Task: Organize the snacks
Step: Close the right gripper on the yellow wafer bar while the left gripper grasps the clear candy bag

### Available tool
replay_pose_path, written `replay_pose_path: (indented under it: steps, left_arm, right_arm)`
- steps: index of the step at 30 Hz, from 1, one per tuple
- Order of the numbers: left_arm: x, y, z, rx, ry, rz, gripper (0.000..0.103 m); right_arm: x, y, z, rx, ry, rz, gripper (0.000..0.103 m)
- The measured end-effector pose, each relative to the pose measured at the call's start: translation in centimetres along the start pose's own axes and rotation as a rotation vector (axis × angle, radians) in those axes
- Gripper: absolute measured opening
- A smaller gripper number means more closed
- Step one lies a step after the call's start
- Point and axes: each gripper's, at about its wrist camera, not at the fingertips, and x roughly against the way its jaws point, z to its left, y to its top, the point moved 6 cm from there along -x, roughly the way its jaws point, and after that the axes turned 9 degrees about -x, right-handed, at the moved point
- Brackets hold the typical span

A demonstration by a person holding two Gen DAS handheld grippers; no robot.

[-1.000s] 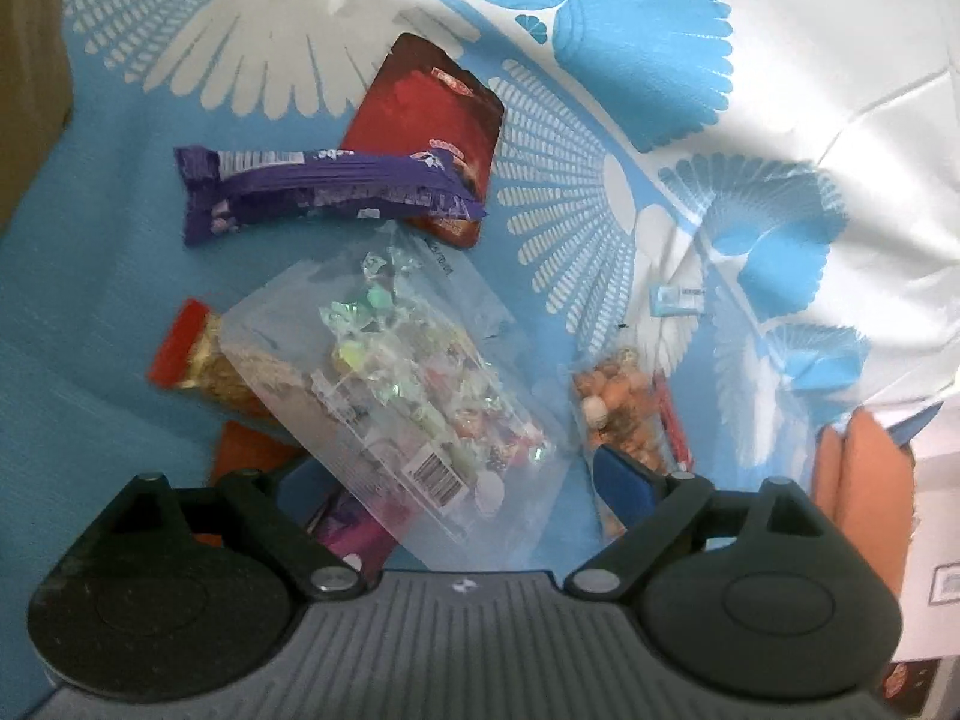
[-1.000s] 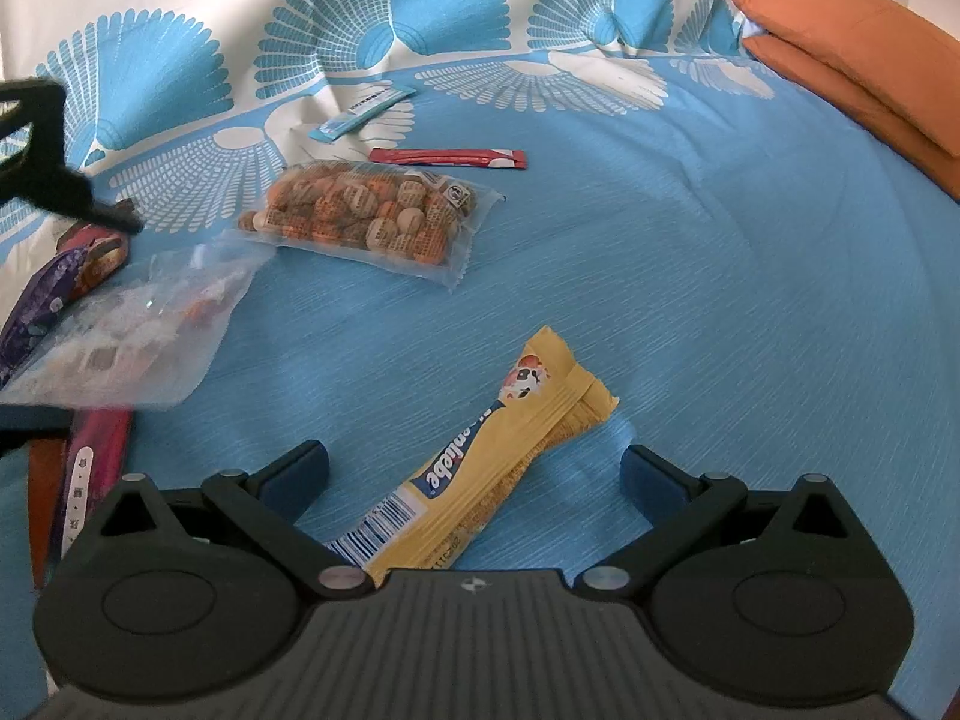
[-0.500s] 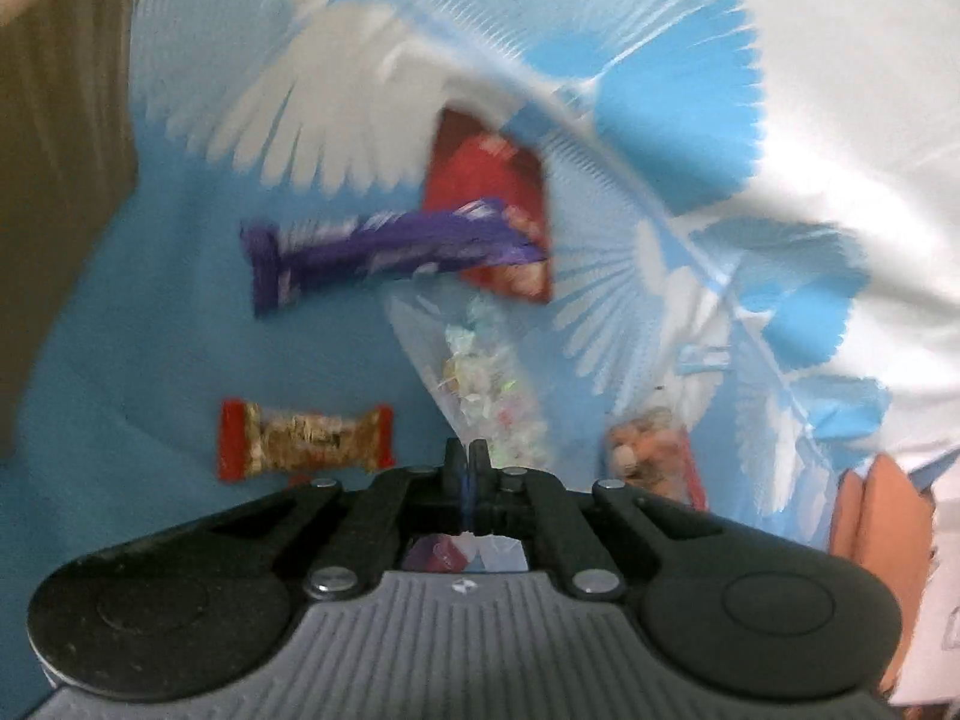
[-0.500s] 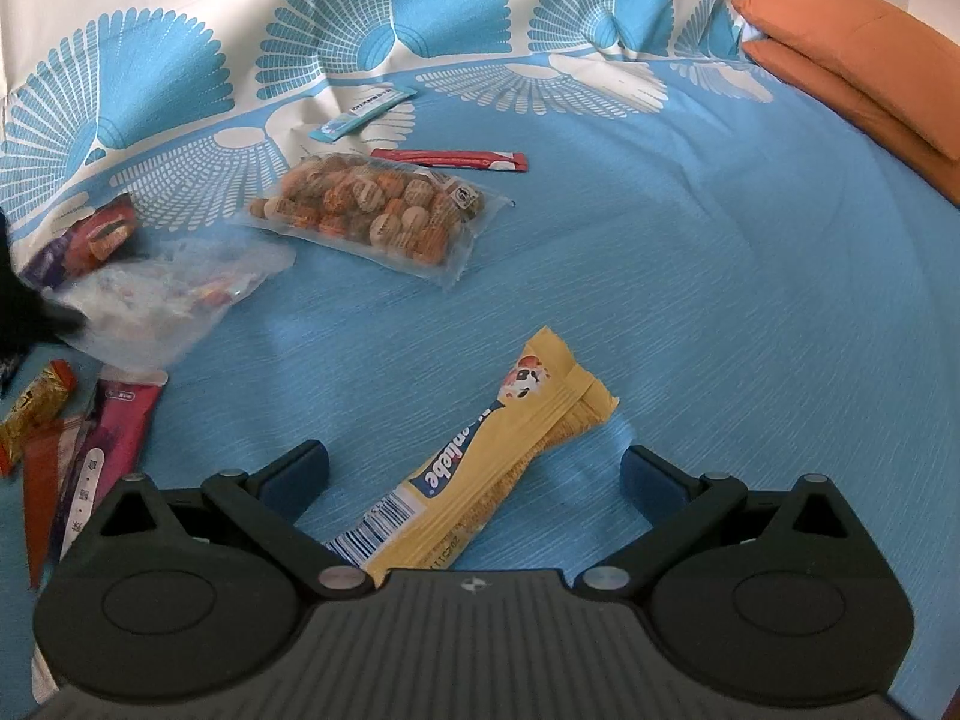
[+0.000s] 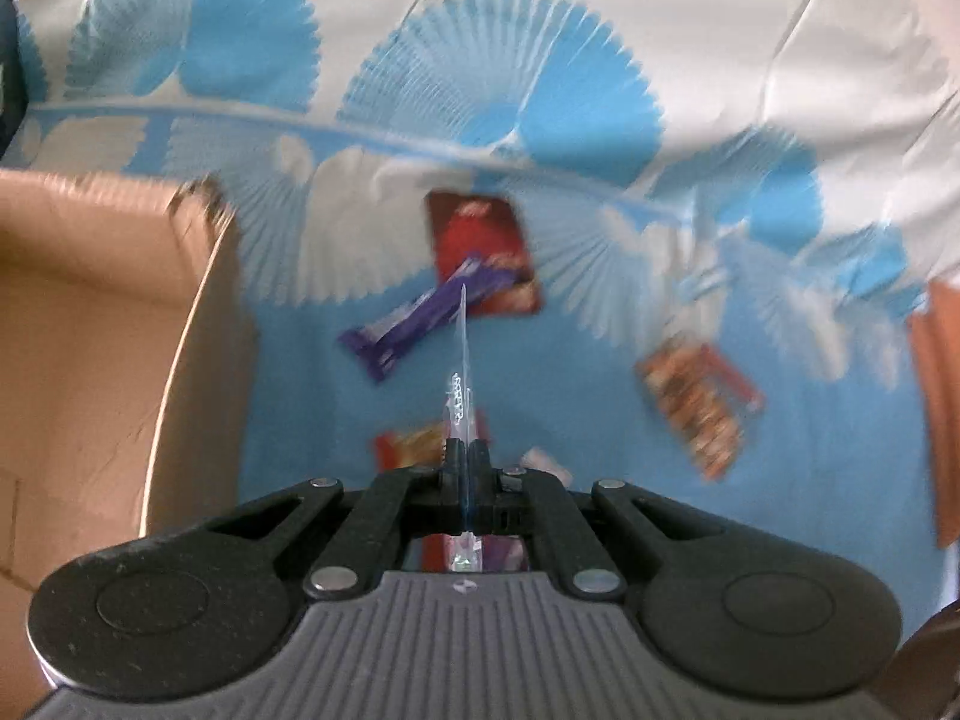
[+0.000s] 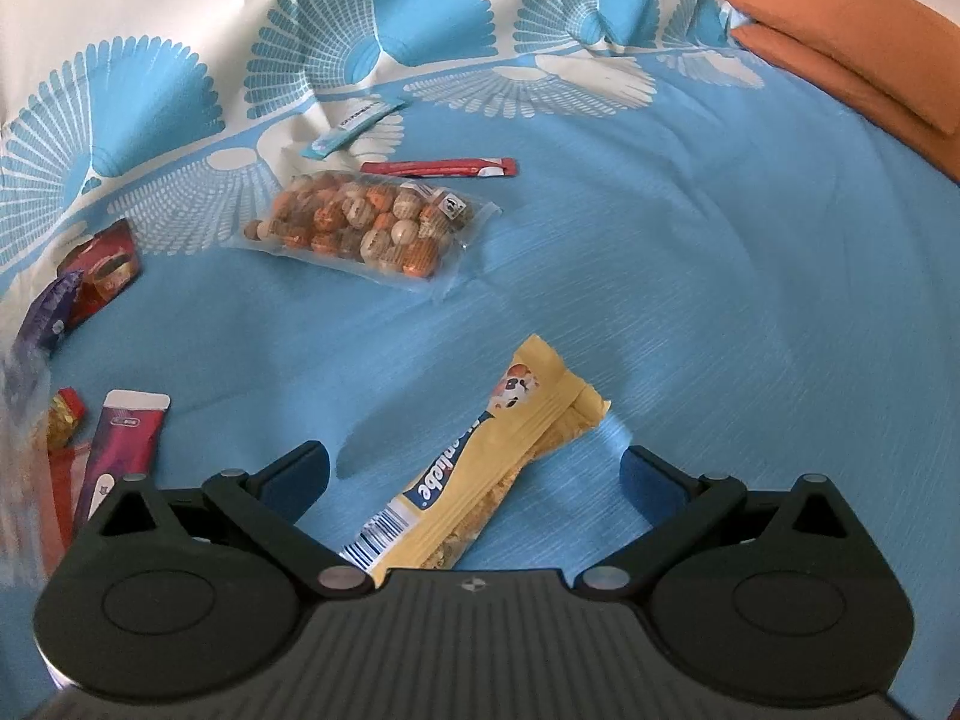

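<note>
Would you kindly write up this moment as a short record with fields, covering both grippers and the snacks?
surface: blue and white patterned cloth
left gripper: shut on the clear candy bag, seen edge-on, lifted above the cloth
right gripper: open, empty, hovering over the yellow bar
container: cardboard box, to the left of the left gripper
snacks on cloth: purple bar lying over the red packet; bag of round snacks; red stick; light blue stick
image quality: left view blurred

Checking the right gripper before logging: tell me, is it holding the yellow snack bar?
No, the right gripper is open, with the yellow snack bar lying loose on the cloth between its jaws.
</note>
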Motion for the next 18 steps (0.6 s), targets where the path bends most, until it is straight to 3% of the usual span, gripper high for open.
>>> replay_pose_path:
  steps: [4, 6, 8, 9, 10, 11, 18]
  left_arm:
    - [0.0, -1.3, 1.1, 0.023, 0.004, 0.040, 0.000]
    - [1.0, -1.3, 1.1, 0.010, 0.005, 0.028, 0.000]
    - [2.4, -1.3, 1.1, 0.003, -0.010, 0.015, 0.000]
    - [3.1, -1.3, 1.1, 0.002, -0.012, 0.005, 0.000]
    - [3.8, -1.3, 1.0, 0.001, -0.014, -0.004, 0.000]
    - [4.6, -1.3, 0.9, 0.002, -0.019, -0.012, 0.000]
    - [9.0, -2.3, 1.6, 0.035, -0.062, -0.040, 0.000]
  right_arm:
    - [0.0, 0.1, 0.1, 0.002, -0.003, -0.002, 0.103]
    - [0.2, 0.3, 0.0, -0.009, 0.008, -0.013, 0.094]
    - [0.7, 0.7, -0.3, -0.035, 0.047, -0.042, 0.058]
    - [1.0, 0.8, -0.5, -0.059, 0.074, -0.049, 0.046]
    - [1.1, 0.8, -0.8, -0.090, 0.107, -0.048, 0.028]
    - [1.1, 0.8, -1.0, -0.118, 0.134, -0.039, 0.021]
    - [3.5, 1.2, -1.4, -0.138, 0.145, -0.079, 0.014]
